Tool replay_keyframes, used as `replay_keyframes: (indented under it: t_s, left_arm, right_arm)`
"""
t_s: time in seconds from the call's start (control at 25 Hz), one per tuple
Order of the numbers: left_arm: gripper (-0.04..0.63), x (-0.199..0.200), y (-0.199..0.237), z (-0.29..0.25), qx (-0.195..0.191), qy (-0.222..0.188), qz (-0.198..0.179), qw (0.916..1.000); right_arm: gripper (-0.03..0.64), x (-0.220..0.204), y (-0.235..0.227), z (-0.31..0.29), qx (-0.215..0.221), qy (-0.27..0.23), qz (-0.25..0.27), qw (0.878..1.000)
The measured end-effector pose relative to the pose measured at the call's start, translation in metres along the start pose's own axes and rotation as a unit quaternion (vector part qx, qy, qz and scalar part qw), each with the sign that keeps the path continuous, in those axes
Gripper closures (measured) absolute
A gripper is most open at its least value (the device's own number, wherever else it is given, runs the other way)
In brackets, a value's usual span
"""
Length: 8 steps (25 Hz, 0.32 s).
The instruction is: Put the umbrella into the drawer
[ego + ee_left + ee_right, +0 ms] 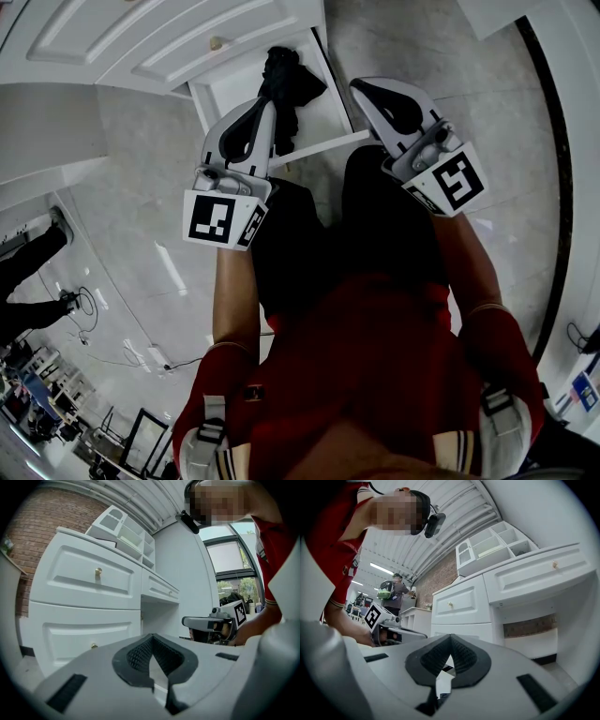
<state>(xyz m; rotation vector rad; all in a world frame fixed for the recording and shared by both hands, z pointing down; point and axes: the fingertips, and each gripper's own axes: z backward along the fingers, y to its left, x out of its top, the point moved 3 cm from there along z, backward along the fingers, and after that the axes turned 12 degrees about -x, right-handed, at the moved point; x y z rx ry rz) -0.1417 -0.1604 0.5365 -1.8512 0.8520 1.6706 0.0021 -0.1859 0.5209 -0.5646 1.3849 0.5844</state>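
In the head view a black folded umbrella (286, 89) lies in the open white drawer (328, 147), one end reaching over the front rim. My left gripper (264, 103) hovers just at the umbrella's left side, jaws shut with nothing between them. My right gripper (364, 88) hangs to the right of the drawer, also shut and empty. In the left gripper view the closed left gripper (151, 641) points at the cabinet, with the right gripper (213, 623) off to the side. The right gripper view shows the right gripper's (450, 639) closed tips and the left gripper (389, 630) beyond.
A white cabinet (89, 581) with brass-knobbed drawers stands ahead, a shelf unit (124, 529) on top. The floor is pale marble tile (141, 253). Another person (391, 590) stands far back. Cables (84, 305) lie on the floor at left.
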Motion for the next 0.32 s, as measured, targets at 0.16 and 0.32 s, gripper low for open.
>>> replay_keyframes:
  t_s: [0.16,0.32]
  left_arm:
    - [0.589,-0.0035,0.0028,0.0017,0.000,0.003,0.003,1.0000]
    - [0.589,-0.0057,0.0051,0.0033,0.000,0.004,0.005,1.0000]
  right_arm:
    - [0.621,-0.0010,0.0011,-0.0013,0.002,-0.002,-0.003,1.000]
    - [0.621,-0.0007,0.0023,-0.0022,0.001,-0.003,-0.004,1.000]
